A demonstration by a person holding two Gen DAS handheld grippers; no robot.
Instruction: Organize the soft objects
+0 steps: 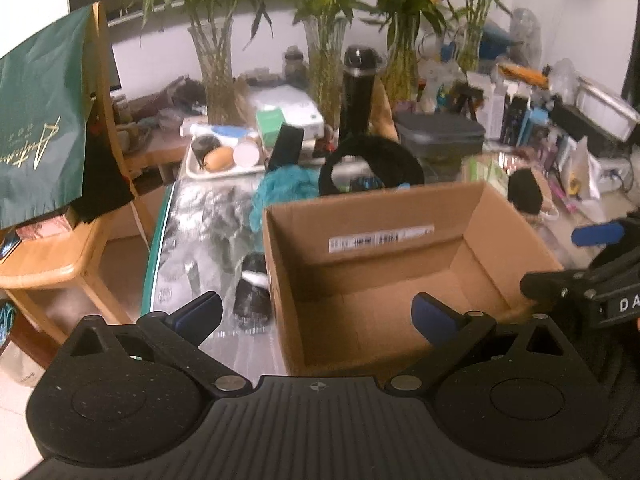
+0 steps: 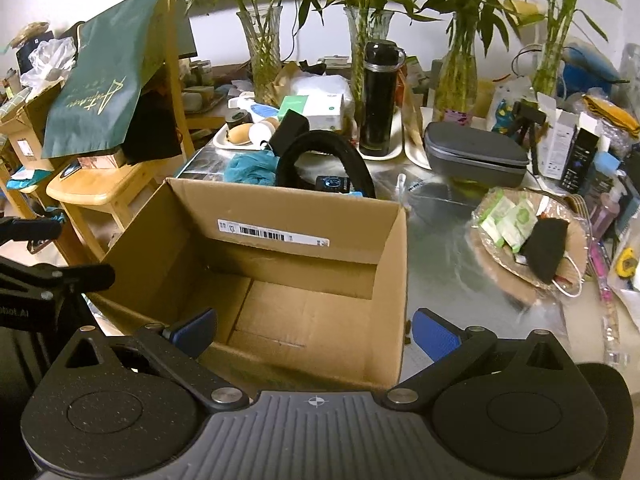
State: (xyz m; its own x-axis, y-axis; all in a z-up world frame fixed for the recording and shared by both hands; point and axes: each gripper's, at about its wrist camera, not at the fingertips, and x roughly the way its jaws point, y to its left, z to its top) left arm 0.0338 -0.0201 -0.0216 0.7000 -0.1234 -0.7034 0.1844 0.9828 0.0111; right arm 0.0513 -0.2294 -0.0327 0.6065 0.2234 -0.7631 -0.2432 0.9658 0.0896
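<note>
- Both grippers hover at the near side of the cardboard box (image 2: 304,300). The left gripper (image 1: 316,312) is spread wide and carries nothing. The right gripper (image 2: 314,330) is the same: jaws apart, empty.
- The box is open-topped and bare inside, so I judge no sorting is done yet.
- Soft things, clock directions taken from the box:
  - teal fabric bundle (image 1: 280,192) at 11 o'clock, just behind the rim
  - black fuzzy band (image 2: 326,160) at 12, standing on edge behind the back wall
  - black-and-white furry piece (image 1: 252,292) at 9, beside the left wall (blurred, type unclear)
  - black mask (image 2: 546,248) at 2, lying on a woven tray (image 2: 516,276)
- Handling guess:
  - All look light and limp, and will sag and drape.
  - Pinch the teal bundle at its bunched middle, not a loose edge.
  - Take the band across its arch. The mask by its body (ear loops may snag).
- Nothing fragile in these, but glass vases (image 2: 262,52) stand at 12 behind them, so keep lifts low.
</note>
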